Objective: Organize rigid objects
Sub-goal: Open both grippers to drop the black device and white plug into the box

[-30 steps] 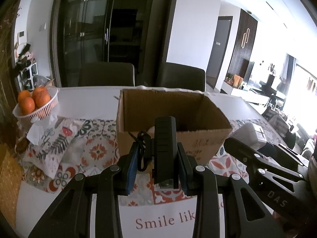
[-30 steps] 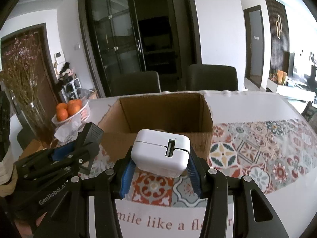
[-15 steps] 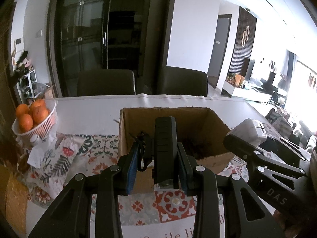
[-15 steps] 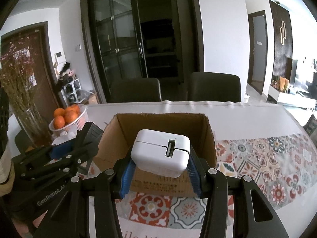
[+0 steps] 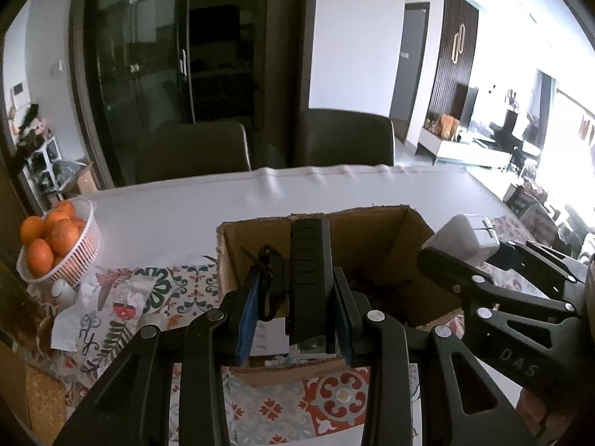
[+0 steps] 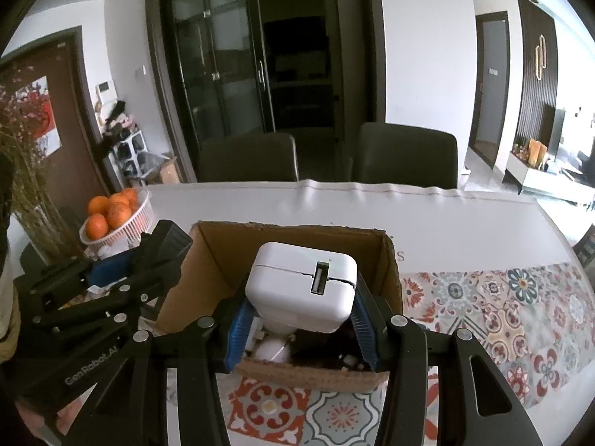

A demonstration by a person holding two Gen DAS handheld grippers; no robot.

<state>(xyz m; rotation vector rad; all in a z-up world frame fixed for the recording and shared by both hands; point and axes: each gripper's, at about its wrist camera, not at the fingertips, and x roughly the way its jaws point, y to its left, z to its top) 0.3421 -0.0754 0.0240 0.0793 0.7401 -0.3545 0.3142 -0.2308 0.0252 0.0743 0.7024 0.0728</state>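
With the black rectangular plastic device (image 5: 310, 278) clamped in the left gripper (image 5: 297, 319) and the white square plastic charger (image 6: 303, 286) clamped in the right gripper (image 6: 301, 329), both held above the open brown cardboard box (image 6: 390, 256), the 2 items should be lowered well inside before the fingers are opened.

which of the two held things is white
The square charger with a USB slot, clamped in the right gripper. The left gripper holds a narrow black device.
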